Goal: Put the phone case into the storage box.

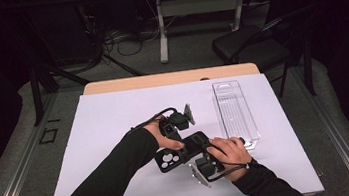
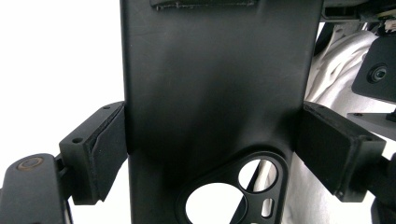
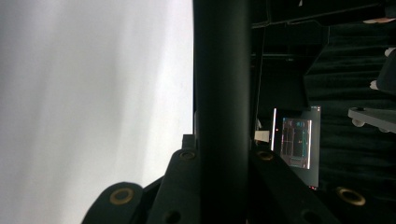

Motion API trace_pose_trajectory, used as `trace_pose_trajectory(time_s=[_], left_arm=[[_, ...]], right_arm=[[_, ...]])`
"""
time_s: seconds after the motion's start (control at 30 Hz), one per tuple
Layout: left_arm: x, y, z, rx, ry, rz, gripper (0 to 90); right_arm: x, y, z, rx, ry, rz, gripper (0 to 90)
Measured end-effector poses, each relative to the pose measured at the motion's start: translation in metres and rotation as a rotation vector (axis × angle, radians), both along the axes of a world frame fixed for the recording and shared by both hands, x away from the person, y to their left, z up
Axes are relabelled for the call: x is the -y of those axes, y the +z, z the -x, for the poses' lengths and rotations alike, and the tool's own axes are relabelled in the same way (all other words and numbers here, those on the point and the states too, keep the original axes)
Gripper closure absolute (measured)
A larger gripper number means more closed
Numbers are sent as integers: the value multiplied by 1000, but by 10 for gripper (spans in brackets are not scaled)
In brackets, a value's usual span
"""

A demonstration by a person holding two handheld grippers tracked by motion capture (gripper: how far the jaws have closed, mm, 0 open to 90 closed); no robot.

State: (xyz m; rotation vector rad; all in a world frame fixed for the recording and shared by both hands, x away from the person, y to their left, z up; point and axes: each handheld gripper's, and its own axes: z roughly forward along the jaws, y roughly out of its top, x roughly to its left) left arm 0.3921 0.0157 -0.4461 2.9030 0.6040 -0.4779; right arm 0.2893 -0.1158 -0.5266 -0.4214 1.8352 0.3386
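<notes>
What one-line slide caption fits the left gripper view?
Left gripper clamps a black phone case across its width, camera cutout toward the lens.

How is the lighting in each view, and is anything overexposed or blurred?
High view: white sheet evenly lit, surroundings dark. Left gripper view: background blown out white, phone case sharp. Right gripper view: left half washed out, the case's edge close and soft.

So there's a matte black plastic phone case with round camera cutouts at one end, held just above the white mat, near its front middle.
</notes>
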Motion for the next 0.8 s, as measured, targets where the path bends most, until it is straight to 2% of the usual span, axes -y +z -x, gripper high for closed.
trace_pose_trajectory(time_s=[0.37,0.8], left_arm=[[-1,1,0,3,1,15,133],[-2,3,2,29,9,31,125]], right_arm=[[1,1,0,-5,-9,-2,885],[2,1,-1,-9,-11,-4,886]])
